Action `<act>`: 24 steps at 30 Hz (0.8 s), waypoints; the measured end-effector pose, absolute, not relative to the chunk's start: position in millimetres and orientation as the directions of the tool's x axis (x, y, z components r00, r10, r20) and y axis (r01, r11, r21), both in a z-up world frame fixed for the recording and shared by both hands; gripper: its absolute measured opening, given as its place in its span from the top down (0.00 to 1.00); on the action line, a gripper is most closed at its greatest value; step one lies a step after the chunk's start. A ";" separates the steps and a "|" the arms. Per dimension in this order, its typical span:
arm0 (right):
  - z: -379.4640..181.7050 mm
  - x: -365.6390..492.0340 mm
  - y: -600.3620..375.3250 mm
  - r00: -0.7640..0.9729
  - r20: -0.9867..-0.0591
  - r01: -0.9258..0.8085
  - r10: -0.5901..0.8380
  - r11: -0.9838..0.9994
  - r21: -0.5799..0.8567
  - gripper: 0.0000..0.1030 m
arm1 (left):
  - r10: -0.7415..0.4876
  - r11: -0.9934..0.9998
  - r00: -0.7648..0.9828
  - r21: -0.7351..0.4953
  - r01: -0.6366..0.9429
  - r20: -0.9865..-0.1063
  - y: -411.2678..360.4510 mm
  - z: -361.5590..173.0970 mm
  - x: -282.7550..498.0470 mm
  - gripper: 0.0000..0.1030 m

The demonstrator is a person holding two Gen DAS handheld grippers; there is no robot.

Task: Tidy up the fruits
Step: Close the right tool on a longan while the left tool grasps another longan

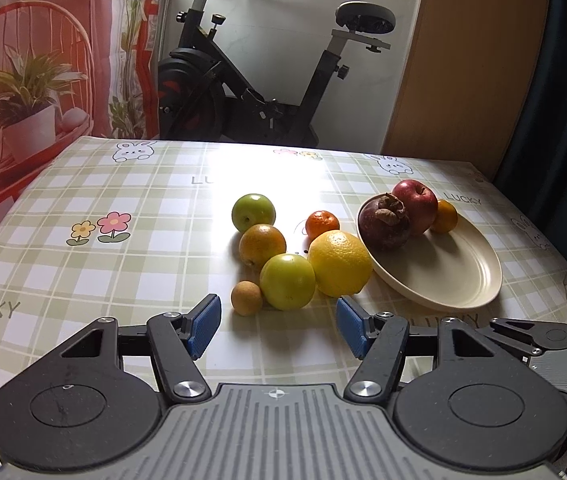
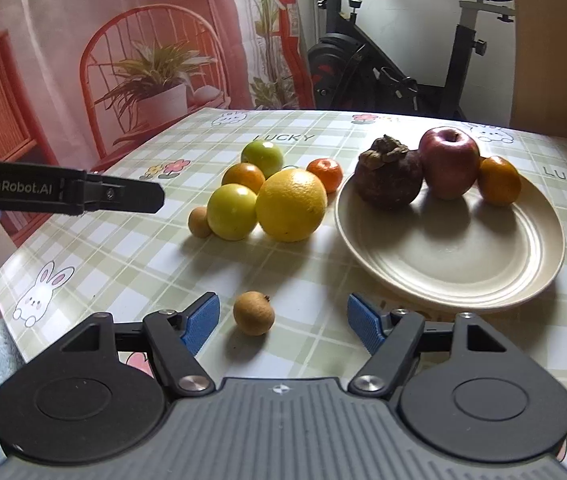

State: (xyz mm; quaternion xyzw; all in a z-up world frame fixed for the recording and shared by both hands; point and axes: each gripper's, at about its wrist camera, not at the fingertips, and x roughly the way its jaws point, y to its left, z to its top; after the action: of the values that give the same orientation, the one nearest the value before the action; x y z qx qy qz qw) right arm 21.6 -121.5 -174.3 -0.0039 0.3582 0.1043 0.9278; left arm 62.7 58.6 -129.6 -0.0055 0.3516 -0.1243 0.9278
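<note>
From the left wrist, the left gripper (image 1: 279, 326) is hovering half open and empty over the checked tablecloth (image 1: 83, 264), a green apple (image 1: 287, 287) and a yellow orange (image 1: 339, 263) clustering just beyond. From the right wrist, the right gripper (image 2: 283, 320) is gaping, gripping nothing, a small brown longan (image 2: 253, 313) lying loose between its blue pads (untouched). The cream plate (image 2: 455, 264) at right is carrying a mangosteen (image 2: 389, 178), a red apple (image 2: 449, 162) and a tangerine (image 2: 499, 180).

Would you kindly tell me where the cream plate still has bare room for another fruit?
The cream plate's near half is bare. Its far rim is crowded by the dark mangosteen, red apple and small orange.
</note>
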 end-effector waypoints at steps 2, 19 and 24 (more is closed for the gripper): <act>-179.4 22.5 -115.3 0.709 -0.672 -0.230 0.213 0.971 0.066 0.36 | -0.233 0.970 0.719 -0.098 0.225 -0.655 60.5 -131.0 63.1 0.36; -195.2 37.1 -112.8 0.745 -0.622 -0.299 0.243 0.954 0.015 0.73 | -0.207 0.977 0.716 -0.097 0.192 -0.667 88.8 -151.8 100.2 0.54; -195.9 38.8 -122.1 0.780 -0.585 -0.265 0.221 0.964 0.012 0.73 | -0.224 0.962 0.705 -0.036 0.270 -0.673 79.7 -163.6 115.1 0.57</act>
State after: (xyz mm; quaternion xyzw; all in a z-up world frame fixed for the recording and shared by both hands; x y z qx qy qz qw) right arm 38.8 -122.1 -195.9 -0.0357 0.3054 0.1290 0.9428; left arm 115.1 79.7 -163.6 0.0325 0.3601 -0.1338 0.9227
